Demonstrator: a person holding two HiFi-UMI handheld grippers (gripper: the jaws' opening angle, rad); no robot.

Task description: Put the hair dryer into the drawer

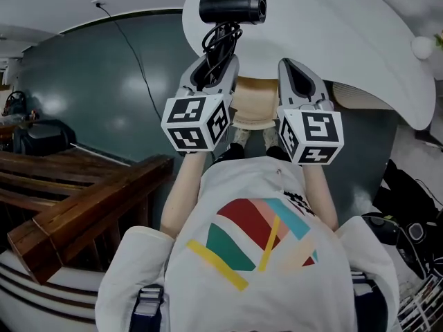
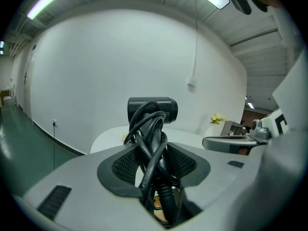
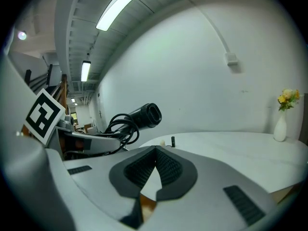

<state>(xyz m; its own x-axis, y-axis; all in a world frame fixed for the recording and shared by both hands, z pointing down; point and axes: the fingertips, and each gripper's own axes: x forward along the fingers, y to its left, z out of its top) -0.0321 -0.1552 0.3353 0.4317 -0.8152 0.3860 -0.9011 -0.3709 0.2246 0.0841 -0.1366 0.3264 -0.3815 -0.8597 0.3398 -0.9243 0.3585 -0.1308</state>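
Note:
The black hair dryer (image 1: 232,7) stands up over the edge of a white round table (image 1: 332,33), its cord looped around the handle. My left gripper (image 1: 216,61) is shut on the handle and cord bundle. In the left gripper view the dryer's barrel (image 2: 152,109) rises above the left gripper (image 2: 153,158), with cables packed between the dark pads. My right gripper (image 1: 296,71) is beside it at the right, apart from the dryer, and holds nothing. In the right gripper view its pads meet at the tips of the right gripper (image 3: 155,150), and the dryer (image 3: 144,115) shows to the left.
A pale wooden unit (image 1: 252,106) sits under the table edge between the grippers; whether it is the drawer I cannot tell. A white vase with yellow flowers (image 3: 280,124) and a small dark object (image 3: 173,141) stand on the table. Dark wooden rails (image 1: 83,199) lie at the left.

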